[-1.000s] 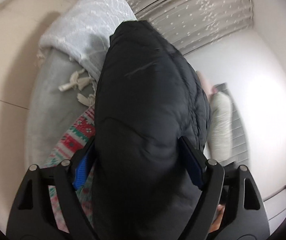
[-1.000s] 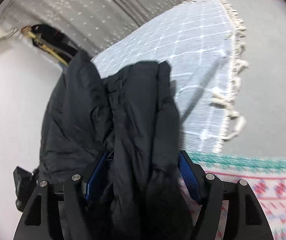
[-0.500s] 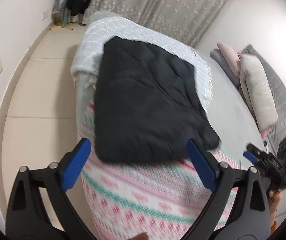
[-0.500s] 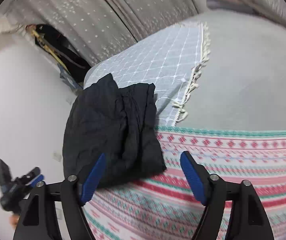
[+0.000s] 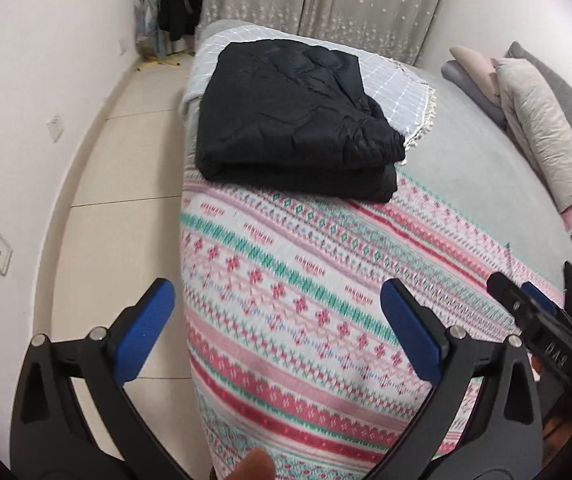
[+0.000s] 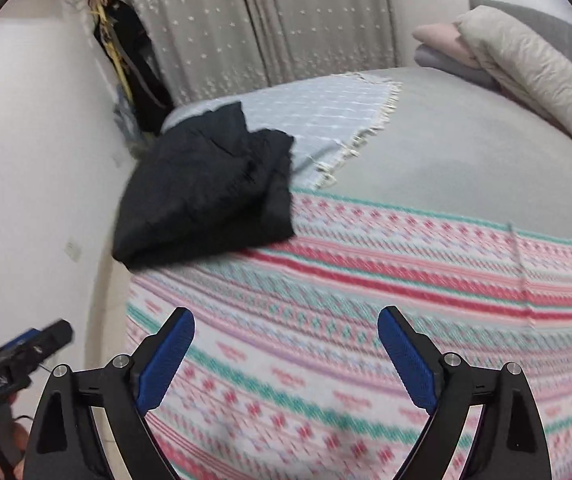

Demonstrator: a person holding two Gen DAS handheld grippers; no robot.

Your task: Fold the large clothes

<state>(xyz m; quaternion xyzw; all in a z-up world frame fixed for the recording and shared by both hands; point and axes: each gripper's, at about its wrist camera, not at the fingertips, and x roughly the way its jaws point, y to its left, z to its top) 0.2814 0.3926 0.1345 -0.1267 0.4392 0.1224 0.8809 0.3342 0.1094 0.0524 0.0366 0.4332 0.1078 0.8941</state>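
Observation:
A black puffy jacket (image 5: 294,120) lies folded in a flat stack on the bed, across the pale checked blanket (image 5: 398,84) and the far edge of the pink and green patterned blanket (image 5: 326,280). It also shows in the right wrist view (image 6: 210,184). My left gripper (image 5: 278,324) is open and empty, held back above the patterned blanket, well short of the jacket. My right gripper (image 6: 286,352) is open and empty, also back over the patterned blanket (image 6: 366,320). The right gripper's side shows at the left view's right edge (image 5: 542,336).
The grey bed sheet (image 5: 478,168) runs to the right, with pillows (image 5: 538,120) stacked at its head. A tiled floor (image 5: 126,168) and white wall lie left of the bed. Curtains (image 5: 326,0) hang behind, with dark clothes (image 5: 178,0) hanging in the corner.
Both grippers were shut on the black jacket a second ago. They let it go onto the bed, opened, and pulled back away from it.

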